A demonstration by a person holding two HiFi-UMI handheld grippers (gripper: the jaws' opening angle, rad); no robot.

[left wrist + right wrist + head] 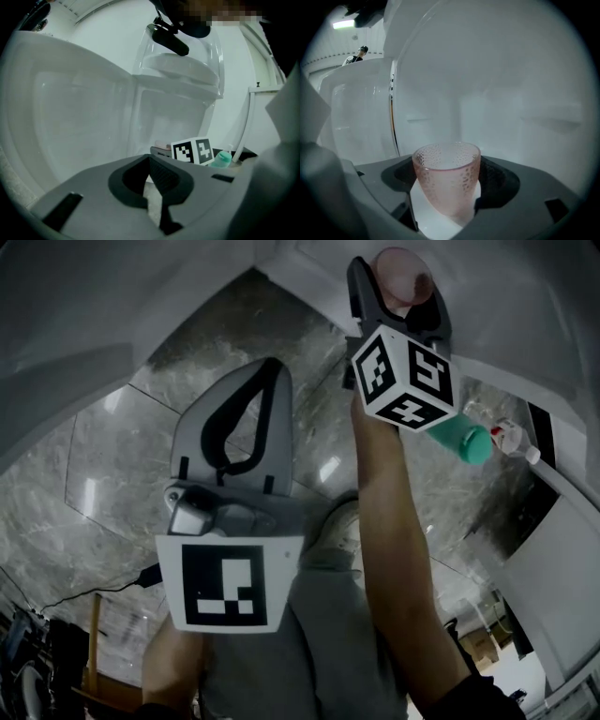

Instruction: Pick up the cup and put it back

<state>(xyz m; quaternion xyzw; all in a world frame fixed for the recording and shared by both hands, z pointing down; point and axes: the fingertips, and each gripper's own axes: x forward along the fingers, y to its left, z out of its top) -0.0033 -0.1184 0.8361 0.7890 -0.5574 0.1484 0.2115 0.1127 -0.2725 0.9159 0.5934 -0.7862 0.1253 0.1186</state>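
Right claw (pixel 449 194) grasped the pink cup (pixel 446 178) — likely the carrying step; left claw (pixel 152 182) clenched, empty; next called for setting it down upright.

Cup (pixel 401 273) mostly hidden behind right gripper (pixel 396 292) and its marker cube (pixel 405 376) in head view; green bottle (pixel 466 442) partly covered by the same cube.

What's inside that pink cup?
Nothing visible: the cup, held in the right tool, looks empty down its dimpled inner wall. Its bottom is hidden behind the frosted near wall.
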